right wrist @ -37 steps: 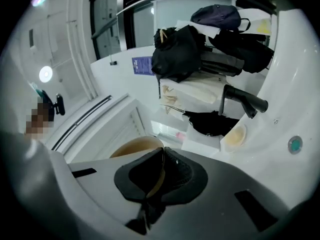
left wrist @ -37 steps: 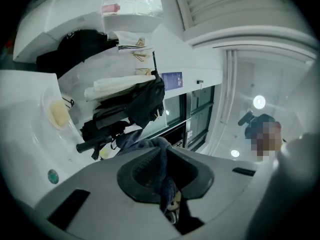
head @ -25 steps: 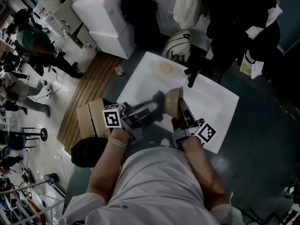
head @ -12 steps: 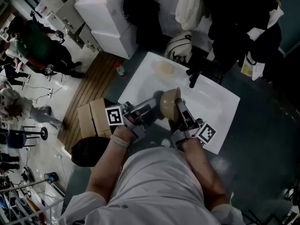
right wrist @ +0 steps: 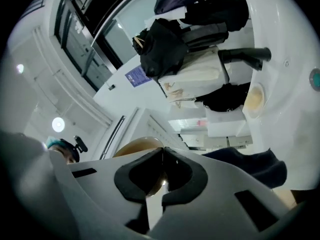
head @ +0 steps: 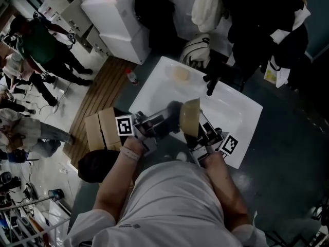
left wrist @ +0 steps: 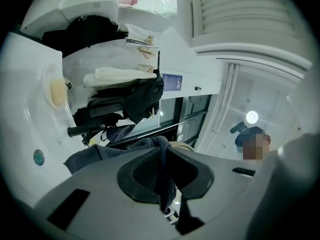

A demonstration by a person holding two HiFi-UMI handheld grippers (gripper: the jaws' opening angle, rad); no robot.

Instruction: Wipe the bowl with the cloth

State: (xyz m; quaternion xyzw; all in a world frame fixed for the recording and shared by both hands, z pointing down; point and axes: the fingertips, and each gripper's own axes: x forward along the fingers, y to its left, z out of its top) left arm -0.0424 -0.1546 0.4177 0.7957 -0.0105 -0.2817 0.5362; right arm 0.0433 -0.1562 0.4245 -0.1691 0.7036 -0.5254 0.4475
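Note:
A tan bowl [head: 190, 116] is held tipped on its side above the white sink [head: 236, 112]. My right gripper [head: 199, 129] is shut on the bowl's rim; in the right gripper view the bowl [right wrist: 136, 147] shows just beyond the closed jaws of that gripper [right wrist: 162, 156]. My left gripper [head: 172, 118] comes in from the left and is shut on a dark blue-grey cloth [head: 174, 109], which presses against the bowl's left side. In the left gripper view the cloth [left wrist: 161, 156] hangs pinched between the jaws of that gripper [left wrist: 163, 151], and the bowl's edge [left wrist: 183, 146] peeks out behind it.
A black faucet [head: 211, 84] stands at the sink's far rim, with a pale round pad [head: 181, 74] in a dish to its left. Dark bags and clothing [head: 247, 19] lie beyond. A cardboard box [head: 100, 130] sits left of the sink, and people [head: 38, 45] stand far left.
The bowl has been turned further onto its side and sits a little lower and to the right. The right gripper shifted right with it. The cloth stays against the bowl.

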